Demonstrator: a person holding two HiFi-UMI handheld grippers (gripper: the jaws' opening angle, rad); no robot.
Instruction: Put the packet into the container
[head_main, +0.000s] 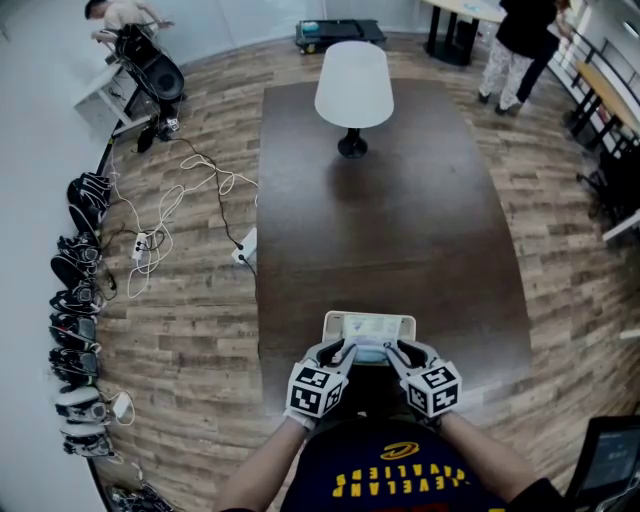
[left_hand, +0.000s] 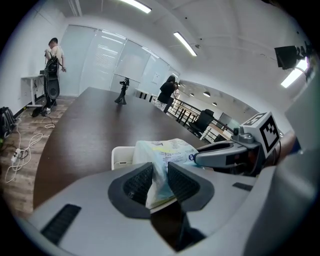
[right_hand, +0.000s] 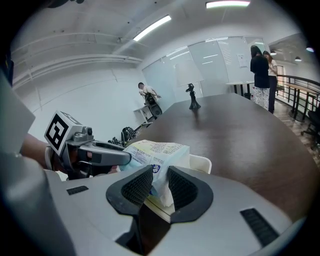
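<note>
A pale blue and yellow plastic packet (head_main: 370, 349) hangs between my two grippers, just above the near side of a white rectangular container (head_main: 368, 322) on the dark table. My left gripper (head_main: 343, 352) is shut on the packet's left edge, and its ribbed pads pinch the crumpled film (left_hand: 159, 180). My right gripper (head_main: 397, 352) is shut on the right edge, the film squeezed between its pads (right_hand: 160, 184). In the left gripper view the packet (left_hand: 167, 149) covers most of the container (left_hand: 121, 156). In the right gripper view only a piece of the container's rim (right_hand: 201, 162) shows behind the packet (right_hand: 159, 151).
A white oval shade on a black stand (head_main: 353, 85) stands at the table's far end (head_main: 400, 220). Cables (head_main: 180, 200) and a row of bags (head_main: 78, 290) lie on the wooden floor at the left. People stand far off at the back left (head_main: 120, 15) and back right (head_main: 520, 40).
</note>
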